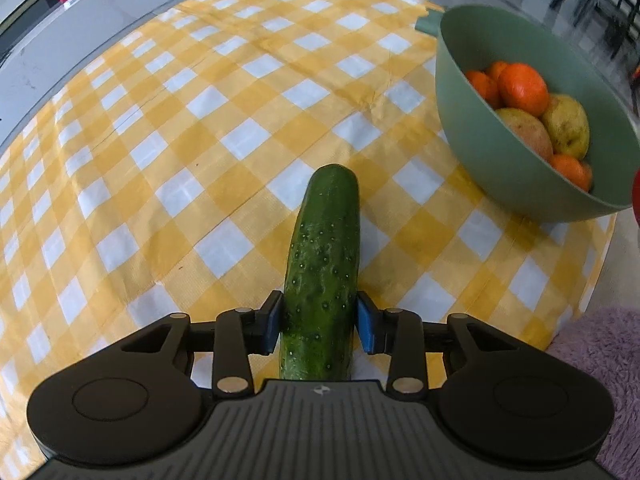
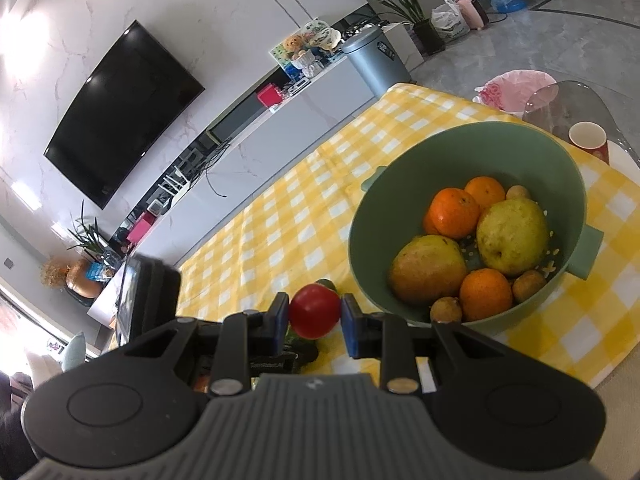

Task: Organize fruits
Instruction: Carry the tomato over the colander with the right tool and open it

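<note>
Holding oranges (image 2: 454, 213) and pears (image 2: 512, 236), green bowl (image 2: 368, 240) on checked cloth (image 1: 200, 120)

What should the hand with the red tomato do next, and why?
Probably carry it over the green bowl and let go. The right gripper grips the tomato just beside the bowl, where oranges and pears already sit.

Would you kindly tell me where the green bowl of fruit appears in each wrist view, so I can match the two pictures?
Left wrist view: the green bowl sits at the upper right, on the checked cloth.
Right wrist view: the bowl is right of centre, just beyond the jaws.
Shared landmark: the yellow checked tablecloth.
</note>
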`<state>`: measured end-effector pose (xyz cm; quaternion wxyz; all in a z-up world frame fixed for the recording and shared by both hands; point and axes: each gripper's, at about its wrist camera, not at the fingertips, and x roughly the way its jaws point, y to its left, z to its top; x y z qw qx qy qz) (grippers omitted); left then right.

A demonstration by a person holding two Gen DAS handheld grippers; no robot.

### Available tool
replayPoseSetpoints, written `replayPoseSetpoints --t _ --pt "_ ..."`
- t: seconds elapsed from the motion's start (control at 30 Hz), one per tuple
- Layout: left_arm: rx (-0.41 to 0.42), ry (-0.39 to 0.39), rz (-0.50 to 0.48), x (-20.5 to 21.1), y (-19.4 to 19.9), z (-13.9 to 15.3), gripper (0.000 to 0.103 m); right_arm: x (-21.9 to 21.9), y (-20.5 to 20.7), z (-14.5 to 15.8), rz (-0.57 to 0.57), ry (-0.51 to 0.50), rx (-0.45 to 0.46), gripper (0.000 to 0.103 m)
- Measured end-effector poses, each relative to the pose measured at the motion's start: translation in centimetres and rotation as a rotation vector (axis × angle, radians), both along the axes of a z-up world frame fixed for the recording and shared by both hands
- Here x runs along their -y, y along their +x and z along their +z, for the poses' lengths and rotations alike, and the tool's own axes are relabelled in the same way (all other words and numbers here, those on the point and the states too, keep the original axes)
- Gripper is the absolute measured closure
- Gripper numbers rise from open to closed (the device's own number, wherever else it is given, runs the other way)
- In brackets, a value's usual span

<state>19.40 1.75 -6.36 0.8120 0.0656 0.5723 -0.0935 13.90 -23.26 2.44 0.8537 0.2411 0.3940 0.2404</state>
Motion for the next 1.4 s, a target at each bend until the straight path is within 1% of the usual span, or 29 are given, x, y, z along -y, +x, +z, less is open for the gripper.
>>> replayPoseSetpoints --t 0.07,0.1,0.2,0.27,0.47,0.57,0.63,0.7,0.8,0.87,0.93,1.03,1.1,1.27,1.3,1.33,1.4 --pt "0.013 -0.008 0.024 -0.5 -0.9 0.4 0.061 0.3 -0.2 0.3 -0.006 0.010 0.008 0.079" --pt "0.022 -0.024 0.046 -0.8 -1.3 0.6 0.061 0.5 -0.3 0.4 -0.011 0.018 0.014 0.079" --pt "0.030 -0.104 0.157 -2.2 -2.2 0.9 0.061 1.1 -0.7 0.6 -0.025 0.031 0.027 0.079" --pt "0.060 -0.148 0.205 -3.0 -3.1 1.4 0.061 1.5 -1.0 0.8 -0.027 0.045 0.033 0.079" --pt "0.160 -0.303 0.306 -4.9 -6.3 3.7 0.061 2.7 -1.6 1.4 -0.052 0.076 0.050 0.079" --pt "0.178 -0.358 0.353 -5.1 -7.5 4.8 0.061 3.4 -1.8 1.6 -0.073 0.092 0.051 0.079" --pt "0.192 -0.409 0.381 -5.2 -8.0 5.7 0.061 3.8 -2.1 1.9 -0.094 0.101 0.051 0.079" --pt "0.219 -0.457 0.388 -5.0 -8.4 6.7 0.061 4.2 -2.4 2.1 -0.110 0.107 0.057 0.079" --pt "0.268 -0.505 0.389 -4.2 -8.8 8.2 0.061 4.8 -2.7 2.4 -0.141 0.129 0.062 0.079" --pt "0.289 -0.537 0.389 -3.4 -8.7 8.8 0.061 5.5 -2.6 2.2 -0.191 0.173 0.050 0.079" --pt "0.296 -0.564 0.399 -2.7 -8.5 8.9 0.061 6.2 -2.4 1.7 -0.228 0.222 0.032 0.079" --pt "0.289 -0.608 0.405 -1.3 -8.0 8.4 0.061 6.6 -1.9 0.7 -0.296 0.235 -0.001 0.078" --pt "0.270 -0.631 0.374 -0.2 -7.4 7.6 0.061 6.5 -1.3 -0.3 -0.332 0.254 -0.019 0.078" --pt "0.223 -0.697 0.353 0.7 -5.9 5.5 0.061 5.3 0.9 -2.5 -0.367 0.209 -0.082 0.078" --pt "0.222 -0.698 0.353 0.6 -5.7 5.2 0.061 5.0 1.3 -2.9 -0.389 0.174 -0.102 0.078" --pt "0.225 -0.696 0.351 0.5 -5.6 5.0 0.061 5.0 1.6 -3.3 -0.406 0.142 -0.100 0.078" --pt "0.237 -0.698 0.344 0.3 -5.5 4.6 0.061 4.7 2.5 -3.8 -0.407 0.096 -0.108 0.079"
